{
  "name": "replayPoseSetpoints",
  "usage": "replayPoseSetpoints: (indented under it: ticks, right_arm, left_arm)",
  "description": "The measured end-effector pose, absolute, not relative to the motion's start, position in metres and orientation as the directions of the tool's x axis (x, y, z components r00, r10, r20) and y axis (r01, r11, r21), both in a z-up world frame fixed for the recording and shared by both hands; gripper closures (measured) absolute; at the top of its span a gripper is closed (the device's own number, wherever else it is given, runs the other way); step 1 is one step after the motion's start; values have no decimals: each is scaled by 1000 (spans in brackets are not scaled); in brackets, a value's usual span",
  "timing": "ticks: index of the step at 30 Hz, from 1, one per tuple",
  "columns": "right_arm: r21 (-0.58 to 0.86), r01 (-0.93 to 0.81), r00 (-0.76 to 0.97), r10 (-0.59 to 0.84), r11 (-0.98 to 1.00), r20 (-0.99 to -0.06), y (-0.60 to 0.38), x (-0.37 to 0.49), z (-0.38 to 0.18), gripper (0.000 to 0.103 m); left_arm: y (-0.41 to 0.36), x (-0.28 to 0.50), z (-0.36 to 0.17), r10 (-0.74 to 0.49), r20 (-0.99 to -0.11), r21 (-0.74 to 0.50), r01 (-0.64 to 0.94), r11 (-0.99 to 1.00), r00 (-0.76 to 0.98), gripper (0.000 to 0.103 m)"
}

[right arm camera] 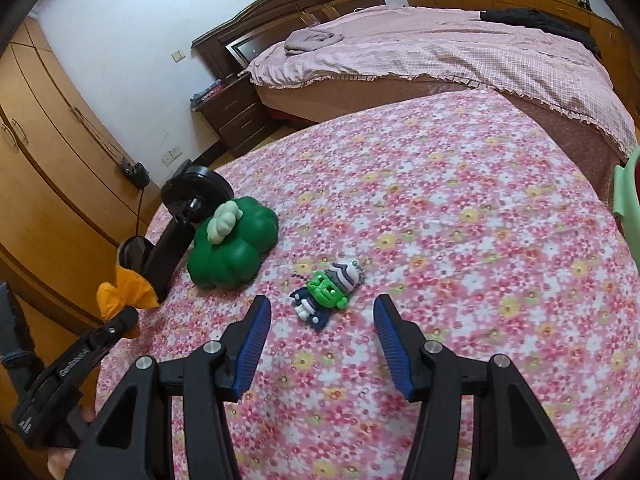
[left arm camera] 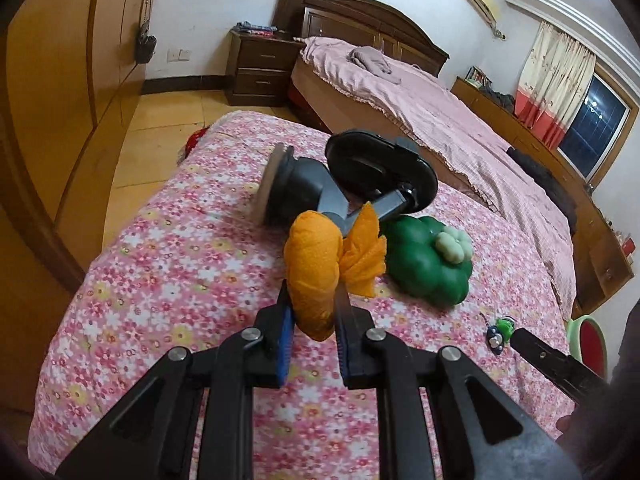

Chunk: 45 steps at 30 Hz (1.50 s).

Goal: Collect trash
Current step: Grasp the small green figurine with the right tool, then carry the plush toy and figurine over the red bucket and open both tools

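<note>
Centrally in the left wrist view, the left gripper (left arm camera: 314, 316) is closed on an orange wrapped bundle (left arm camera: 314, 272), its blue-padded fingers (left arm camera: 285, 330) pressing the lower part of the bundle from either side; the bundle's crumpled orange tail (left arm camera: 364, 254) fans out to the right, above the pink floral cloth (left arm camera: 168, 264) that covers the work surface. Just beyond the bundle lies a dark grey holder with round suction pads (left arm camera: 340, 184), resting on its side, and to the right of the bundle, touching or nearly touching its tail, sits a green pepper-shaped toy (left arm camera: 430, 264) with a pale stem. Farther right and nearer the camera lies a small green-faced figurine (left arm camera: 500, 330). In the right wrist view, the right gripper (right arm camera: 322, 322) has its jaws spread wide and holds nothing; the small green-faced figurine (right arm camera: 326, 294) lies on the floral cloth between and just beyond the fingertips, apart from both. The green pepper-shaped toy (right arm camera: 234, 246) sits to the far left, with the holder (right arm camera: 188, 216) behind it and the orange bundle (right arm camera: 122, 298) at the left edge. A bed with a pink cover (right arm camera: 420, 52) stands in the background.
</note>
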State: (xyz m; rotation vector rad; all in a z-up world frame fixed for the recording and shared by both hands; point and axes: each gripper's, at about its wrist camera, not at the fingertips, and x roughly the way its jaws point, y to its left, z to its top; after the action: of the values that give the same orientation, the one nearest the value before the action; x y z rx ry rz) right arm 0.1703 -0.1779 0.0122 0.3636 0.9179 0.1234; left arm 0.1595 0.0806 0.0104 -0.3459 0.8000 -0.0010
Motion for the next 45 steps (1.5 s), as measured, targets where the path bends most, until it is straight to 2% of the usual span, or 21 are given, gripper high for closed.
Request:
replayPoseSetpoints:
  ticks: [14,17,19,20,27,45]
  right_arm:
    - [281,47,631,190,958,-752,-160,194,2,46]
    - [248,65,635,152,967,-758,-160,192,1,57]
    - [249,69,637,150,966,-756,-164,191,0,71]
    - [259,65,636,160,964,-755,-166,190,-1,73]
    - [322,47,624,224,946,-749,-178,174,4,74]
    - [352,49,748,199,935,-633,-234,68,74,74]
  left_arm:
    - [73,163,9,-195,-683,-342,-72,937,704,85]
    - [72,162,10,-198,-681,-347,-72,935,705,85]
    - [72,159,13,-197,-680,-349,-75,934,706,85]
    - [71,157,15,-198,-679,-351,-75,933,707,85]
    - [66,135,31,-216,-657,-364,-53,930,722,85]
    - [22,74,78,-331,-608,-408,74,910,722,85]
